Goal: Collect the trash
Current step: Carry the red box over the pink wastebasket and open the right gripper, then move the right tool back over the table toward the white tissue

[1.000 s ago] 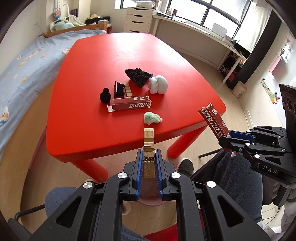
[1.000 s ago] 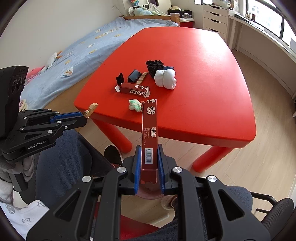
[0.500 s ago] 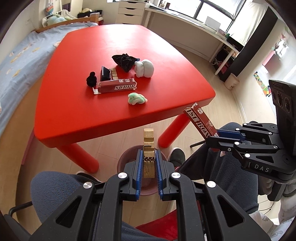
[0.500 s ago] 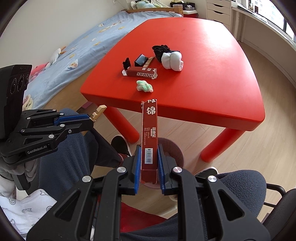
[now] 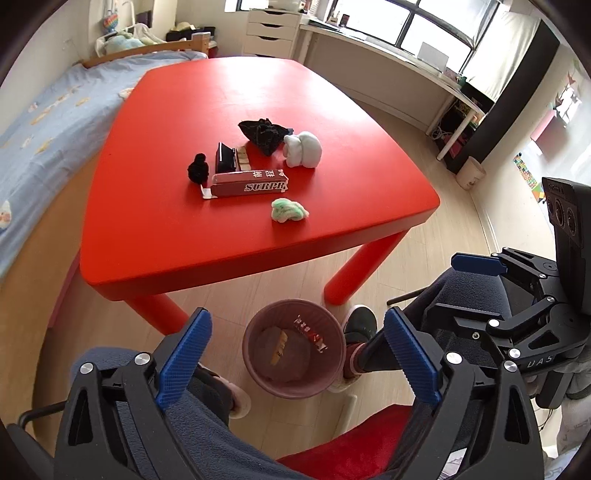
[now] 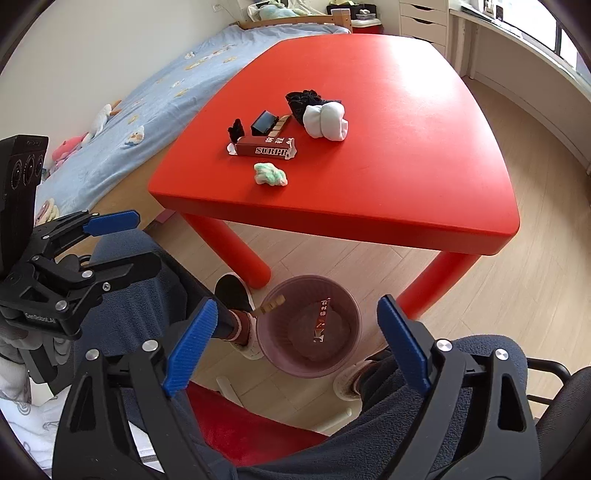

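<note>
Both grippers are open and empty above a pink trash bin (image 5: 295, 384) (image 6: 273, 354) on the floor. The left gripper (image 5: 295, 354) and right gripper (image 6: 295, 343) each hang over it. A wooden piece (image 5: 277, 348) (image 6: 271, 304) and a red box (image 5: 310, 332) (image 6: 322, 320) are in or dropping into the bin. On the red table (image 5: 184, 240) (image 6: 406, 177) lie a red "SURPR" box (image 5: 248, 184) (image 6: 264, 147), a green-white wad (image 5: 289, 210) (image 6: 270, 174), a white wad (image 5: 303, 150) (image 6: 325, 120), black crumpled trash (image 5: 264, 133) (image 6: 304, 99), a small black box (image 5: 225, 157) and a black lump (image 5: 198, 168).
The person's legs and shoe (image 5: 360, 321) flank the bin. Red table legs (image 5: 364, 266) stand just behind it. A bed (image 5: 44, 122) lies to the left, a desk and drawers (image 5: 271, 33) at the back. A red chair seat (image 6: 251, 428) is below.
Both grippers opened and let go: the wooden piece left the left gripper and the red box left the right; both are now at the bin. The views tilted down toward it.
</note>
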`<state>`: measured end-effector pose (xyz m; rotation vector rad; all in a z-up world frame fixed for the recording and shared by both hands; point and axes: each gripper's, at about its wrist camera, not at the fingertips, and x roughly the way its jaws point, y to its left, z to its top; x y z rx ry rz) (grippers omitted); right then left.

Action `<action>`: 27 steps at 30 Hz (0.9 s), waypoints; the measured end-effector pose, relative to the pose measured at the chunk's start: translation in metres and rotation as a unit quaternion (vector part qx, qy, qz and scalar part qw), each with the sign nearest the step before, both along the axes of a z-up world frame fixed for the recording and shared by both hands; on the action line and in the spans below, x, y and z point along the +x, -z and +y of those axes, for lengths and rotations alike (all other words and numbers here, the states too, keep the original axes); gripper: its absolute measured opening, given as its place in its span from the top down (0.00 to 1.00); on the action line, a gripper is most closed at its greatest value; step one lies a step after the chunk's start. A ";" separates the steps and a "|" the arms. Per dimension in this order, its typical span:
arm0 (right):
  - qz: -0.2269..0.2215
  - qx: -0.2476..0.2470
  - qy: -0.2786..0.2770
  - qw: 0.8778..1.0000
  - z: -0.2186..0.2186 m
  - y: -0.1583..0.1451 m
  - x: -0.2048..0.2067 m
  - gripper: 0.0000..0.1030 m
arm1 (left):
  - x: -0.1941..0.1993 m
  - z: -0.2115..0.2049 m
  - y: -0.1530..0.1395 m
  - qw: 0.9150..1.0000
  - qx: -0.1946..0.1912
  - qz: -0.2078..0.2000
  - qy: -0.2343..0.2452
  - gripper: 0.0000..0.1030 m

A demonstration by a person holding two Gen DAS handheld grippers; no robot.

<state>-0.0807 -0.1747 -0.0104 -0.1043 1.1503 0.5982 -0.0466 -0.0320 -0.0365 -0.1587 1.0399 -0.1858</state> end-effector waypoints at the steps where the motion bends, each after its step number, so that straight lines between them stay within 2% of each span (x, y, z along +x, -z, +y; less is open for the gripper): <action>1: 0.001 0.001 0.002 1.000 -0.001 0.000 0.001 0.10 | 0.001 0.001 0.000 1.000 0.003 0.003 -0.003 0.11; 3: 0.001 -0.001 0.007 1.000 -0.002 0.001 0.002 0.07 | 0.001 0.005 0.002 1.000 0.005 0.006 -0.011 0.08; 8: 0.002 -0.003 0.010 1.000 0.000 0.002 0.004 0.04 | 0.002 0.009 0.002 1.000 0.006 0.008 -0.023 0.08; 27: 0.007 0.006 0.014 1.000 -0.001 0.000 0.009 0.04 | 0.000 0.023 0.000 0.999 -0.001 -0.002 -0.035 0.07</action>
